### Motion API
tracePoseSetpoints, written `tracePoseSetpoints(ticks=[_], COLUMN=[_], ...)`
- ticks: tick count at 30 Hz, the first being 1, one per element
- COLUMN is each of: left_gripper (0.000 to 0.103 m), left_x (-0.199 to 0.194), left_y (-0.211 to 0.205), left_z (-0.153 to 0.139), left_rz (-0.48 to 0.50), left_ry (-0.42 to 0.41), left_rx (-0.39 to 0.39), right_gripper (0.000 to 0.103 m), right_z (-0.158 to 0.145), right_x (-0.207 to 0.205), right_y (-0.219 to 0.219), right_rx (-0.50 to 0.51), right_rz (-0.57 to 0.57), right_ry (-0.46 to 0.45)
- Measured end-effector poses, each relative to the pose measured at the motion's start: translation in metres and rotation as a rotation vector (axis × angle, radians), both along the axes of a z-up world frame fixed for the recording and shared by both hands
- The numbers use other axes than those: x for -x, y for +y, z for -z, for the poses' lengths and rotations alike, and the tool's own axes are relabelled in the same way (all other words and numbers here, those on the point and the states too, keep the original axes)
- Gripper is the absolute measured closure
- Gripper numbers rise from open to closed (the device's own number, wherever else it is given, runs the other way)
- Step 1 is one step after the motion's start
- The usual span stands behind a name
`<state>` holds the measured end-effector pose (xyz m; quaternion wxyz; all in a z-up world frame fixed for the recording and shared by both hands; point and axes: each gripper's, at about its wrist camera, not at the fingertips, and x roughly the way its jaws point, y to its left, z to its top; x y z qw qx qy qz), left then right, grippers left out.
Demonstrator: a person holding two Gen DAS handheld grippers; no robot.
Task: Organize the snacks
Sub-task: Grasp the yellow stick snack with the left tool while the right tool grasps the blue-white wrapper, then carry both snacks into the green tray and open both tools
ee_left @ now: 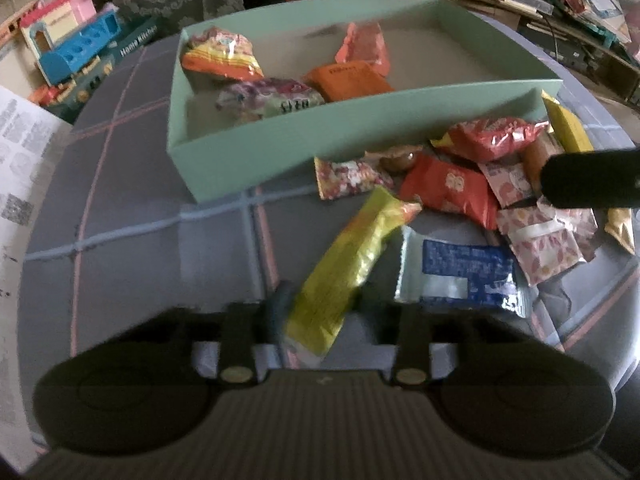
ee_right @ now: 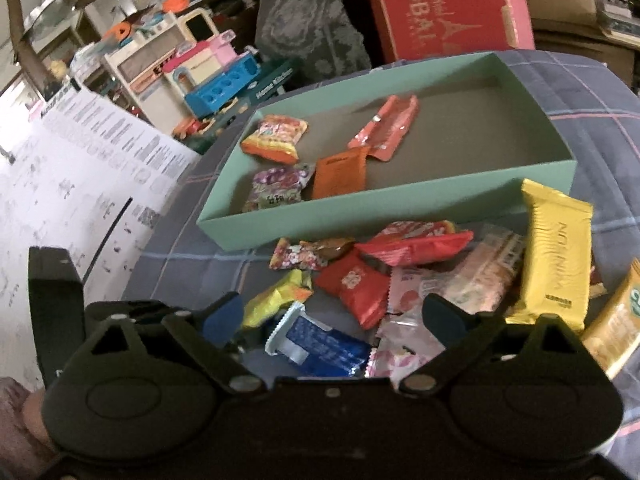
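A green box [ee_left: 280, 148] [ee_right: 400, 216] on the plaid cloth holds several snack packets, among them an orange one [ee_left: 352, 80] [ee_right: 340, 172]. A pile of loose snacks lies in front of it. My left gripper [ee_left: 320, 308] is shut on a long yellow-green packet [ee_left: 352, 256] [ee_right: 276, 300], its far end near the pile. My right gripper [ee_right: 336, 316] is open above a blue packet [ee_right: 320, 344] [ee_left: 464, 276] and a pink patterned packet [ee_right: 396, 356]. A yellow bar [ee_right: 556, 252] lies at the right of the pile.
A red packet [ee_left: 452, 188] [ee_right: 356, 284] and a red bag [ee_left: 492, 136] lie in the pile. Toy kitchen sets [ee_left: 76, 48] [ee_right: 212, 76] and printed paper sheets [ee_right: 80, 184] are to the left. A red carton [ee_right: 444, 4] stands behind the box.
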<state>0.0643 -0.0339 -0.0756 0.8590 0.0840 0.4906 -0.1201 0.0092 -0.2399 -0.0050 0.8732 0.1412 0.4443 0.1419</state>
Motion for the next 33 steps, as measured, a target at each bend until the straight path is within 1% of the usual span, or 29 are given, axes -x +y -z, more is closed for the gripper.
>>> tracePoseSetpoints(ticks=[1,2,4,7,12,15,17,18,19,22,26,32,33], left_gripper=[0.076,0.077,0.077,0.078,0.078,0.076,0.073,0.072,0.071,0.069,0.06,0.059,0.059], left_x=[0.0,0.001,0.002,0.006,0.008,0.007,0.007,0.006,0.006,0.006,0.005,-0.008,-0.011], left_y=[0.002,0.003,0.007,0.019,0.042,0.055,0.062,0.064,0.066,0.067,0.061,0.052,0.05], left_z=[0.0,0.0,0.0,-0.001,-0.005,-0.005,-0.006,-0.006,-0.006,-0.007,-0.012,-0.015,-0.014], left_rz=[-0.005,-0.012,-0.023,-0.044,-0.09,-0.126,-0.144,-0.15,-0.155,-0.154,-0.127,-0.103,-0.097], left_ry=[0.0,-0.002,-0.002,0.011,0.04,0.054,0.056,0.057,0.058,0.048,0.02,-0.001,0.003], left_rx=[-0.001,-0.009,-0.026,-0.023,0.017,0.059,0.079,0.086,0.094,0.106,0.101,0.092,0.09], right_gripper=[0.01,0.012,0.021,0.026,0.028,0.029,0.038,0.057,0.062,0.064,0.064,0.06,0.057], right_z=[0.001,0.004,0.01,0.019,0.035,0.046,0.044,0.044,0.043,0.043,0.042,0.046,0.049], right_x=[-0.002,-0.003,-0.006,-0.009,-0.012,-0.011,-0.005,0.001,0.005,0.021,0.02,0.012,0.012], right_y=[0.002,0.005,0.012,0.026,0.049,0.058,0.064,0.068,0.072,0.081,0.079,0.092,0.093], right_rx=[0.002,0.003,0.008,0.044,0.119,0.145,0.188,0.205,0.22,0.286,0.265,0.309,0.318], right_rz=[-0.008,-0.018,-0.04,-0.082,-0.167,-0.197,-0.231,-0.246,-0.26,-0.278,-0.239,-0.267,-0.27], right_ry=[0.007,0.017,0.033,0.041,0.05,0.085,0.073,0.067,0.058,0.006,0.025,0.001,-0.005])
